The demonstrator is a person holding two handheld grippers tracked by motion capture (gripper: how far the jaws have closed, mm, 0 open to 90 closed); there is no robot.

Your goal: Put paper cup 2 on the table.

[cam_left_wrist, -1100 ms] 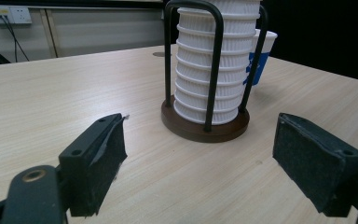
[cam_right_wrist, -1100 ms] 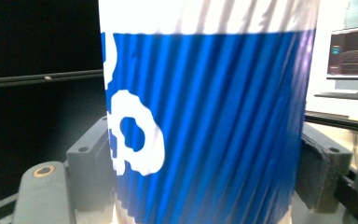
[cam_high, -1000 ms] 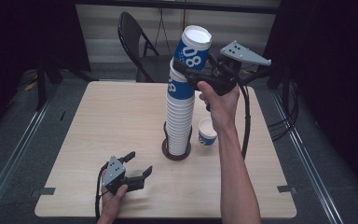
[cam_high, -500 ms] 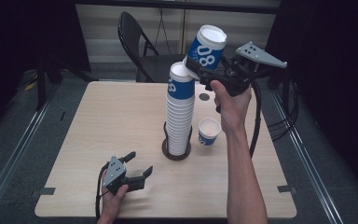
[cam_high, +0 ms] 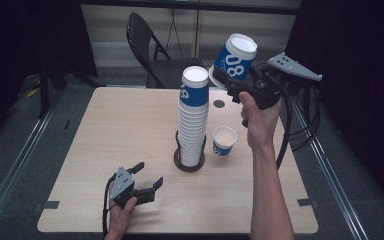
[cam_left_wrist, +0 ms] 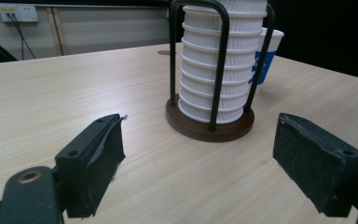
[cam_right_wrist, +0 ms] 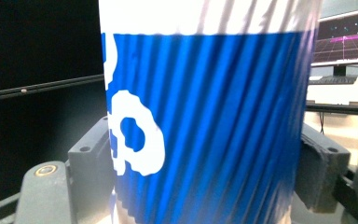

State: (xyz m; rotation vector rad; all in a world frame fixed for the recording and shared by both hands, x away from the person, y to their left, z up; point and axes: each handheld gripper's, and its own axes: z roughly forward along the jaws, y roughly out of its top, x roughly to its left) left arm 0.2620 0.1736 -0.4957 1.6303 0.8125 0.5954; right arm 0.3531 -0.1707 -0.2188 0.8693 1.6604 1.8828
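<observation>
Up beside the top of the cup stack (cam_high: 194,117), off to its right and clear of it, my right gripper (cam_high: 230,80) has its jaws clamped on a blue-and-white cup (cam_high: 235,61), upside down with its long axis tilted and the white base pointing up and right. That stack stands in a dark wire holder (cam_high: 189,161) mid-table, with a single upright cup (cam_high: 224,141) just right of the holder. My left gripper (cam_high: 147,177) rests on the wooden table (cam_high: 105,125) near the holder's front left, jaws spread wide and holding nothing.
</observation>
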